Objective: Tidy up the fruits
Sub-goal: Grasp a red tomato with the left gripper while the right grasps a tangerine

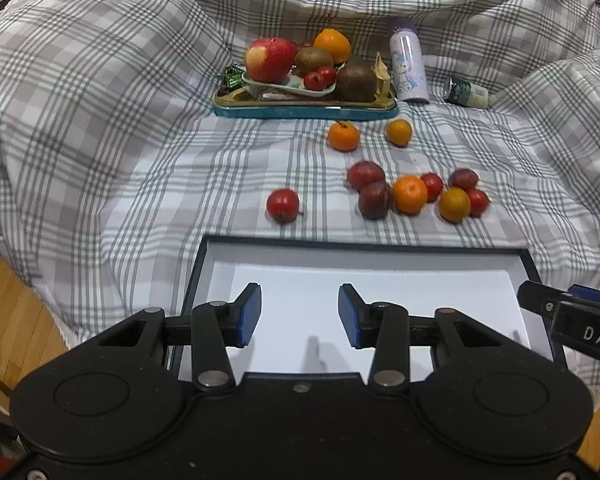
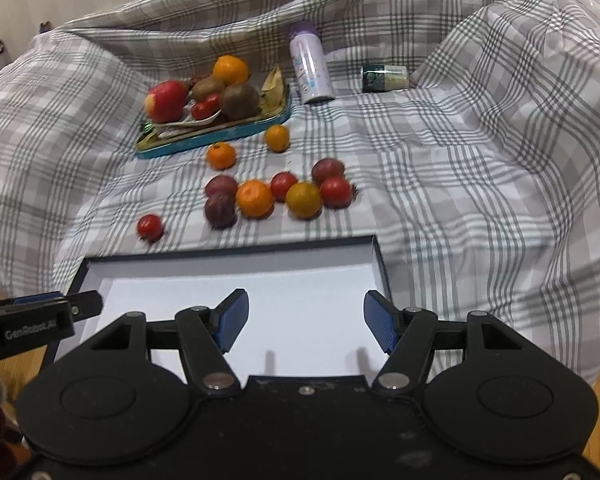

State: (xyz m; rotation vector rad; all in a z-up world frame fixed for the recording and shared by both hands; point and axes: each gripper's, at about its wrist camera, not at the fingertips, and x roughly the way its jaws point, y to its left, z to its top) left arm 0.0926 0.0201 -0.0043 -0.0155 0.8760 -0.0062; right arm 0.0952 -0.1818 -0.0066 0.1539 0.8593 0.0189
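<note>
Ten or so loose fruits lie ahead of my left gripper [image 1: 299,314], jaws wide, nothing held, hovering over the shallow box [image 1: 380,245]. Nearest is the lone red fruit [image 1: 283,205], just beyond the box's far rim on the bed's checked cover [image 1: 140,184]. Looks light, round, smooth; likely to roll, so I'd pinch across its middle, gently.

Right view: my right gripper [image 2: 306,320] is also wide, empty, above the same box. Fruit cluster [image 2: 276,194] sits ahead, slightly left; dark plums [image 2: 220,210] probably soft, bruise easily. Teal tray [image 2: 220,136] farther back already holds fruit.
</note>
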